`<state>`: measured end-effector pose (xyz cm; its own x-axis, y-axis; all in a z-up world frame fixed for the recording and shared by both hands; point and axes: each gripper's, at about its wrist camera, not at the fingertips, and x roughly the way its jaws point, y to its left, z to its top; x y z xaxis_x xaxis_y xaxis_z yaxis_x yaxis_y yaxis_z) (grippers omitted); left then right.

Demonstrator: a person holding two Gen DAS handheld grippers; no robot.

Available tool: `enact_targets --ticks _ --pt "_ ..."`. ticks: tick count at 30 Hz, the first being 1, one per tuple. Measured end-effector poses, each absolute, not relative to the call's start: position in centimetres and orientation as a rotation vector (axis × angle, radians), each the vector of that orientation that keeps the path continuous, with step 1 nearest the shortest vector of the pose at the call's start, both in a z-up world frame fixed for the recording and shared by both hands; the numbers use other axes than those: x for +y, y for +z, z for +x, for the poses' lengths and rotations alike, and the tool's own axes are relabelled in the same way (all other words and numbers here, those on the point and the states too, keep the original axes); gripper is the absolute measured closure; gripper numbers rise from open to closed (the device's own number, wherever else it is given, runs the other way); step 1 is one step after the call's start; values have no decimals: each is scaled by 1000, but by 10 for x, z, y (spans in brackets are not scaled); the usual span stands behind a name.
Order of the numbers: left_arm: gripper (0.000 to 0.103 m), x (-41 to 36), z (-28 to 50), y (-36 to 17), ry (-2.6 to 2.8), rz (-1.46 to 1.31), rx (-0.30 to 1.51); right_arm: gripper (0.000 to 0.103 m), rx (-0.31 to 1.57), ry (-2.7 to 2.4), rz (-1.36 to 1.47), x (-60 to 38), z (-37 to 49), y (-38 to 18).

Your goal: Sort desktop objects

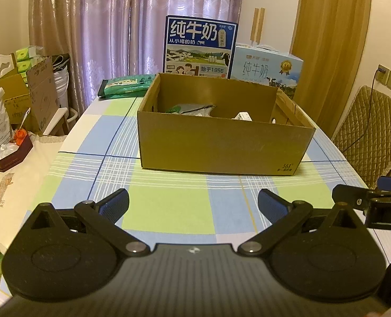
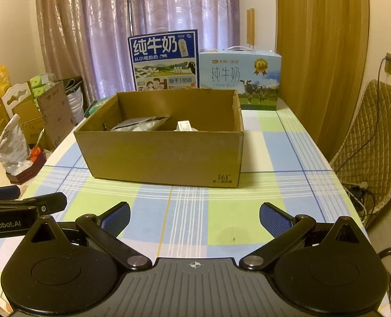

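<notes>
Checked cloth in blue, green and white covers the table (image 1: 169, 211). Nearest, the left gripper (image 1: 192, 206) and right gripper (image 2: 194, 218) hover with ribbed blue pads spread wide, both empty. Beyond sits a matte cardboard box (image 2: 166, 155) holding a crinkled grey pouch (image 2: 142, 124) and a small white carton (image 2: 185, 126). Glossy milk cartons (image 2: 166, 60) stand behind.

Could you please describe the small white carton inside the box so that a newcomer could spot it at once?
On the checked tablecloth stands an open cardboard box. Inside, toward its right, a small white carton peeks above the front wall. Unlike the crumpled grey pouch on its left, it is rigid and white.
</notes>
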<state>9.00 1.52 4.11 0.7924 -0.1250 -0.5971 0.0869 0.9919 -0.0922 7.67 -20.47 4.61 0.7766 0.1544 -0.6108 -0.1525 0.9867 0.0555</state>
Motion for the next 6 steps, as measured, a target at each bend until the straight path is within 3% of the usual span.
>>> enact_targets --ticks 6 --pt "1 16 90 41 -112 -62 643 2 663 165 1 -204 77 45"
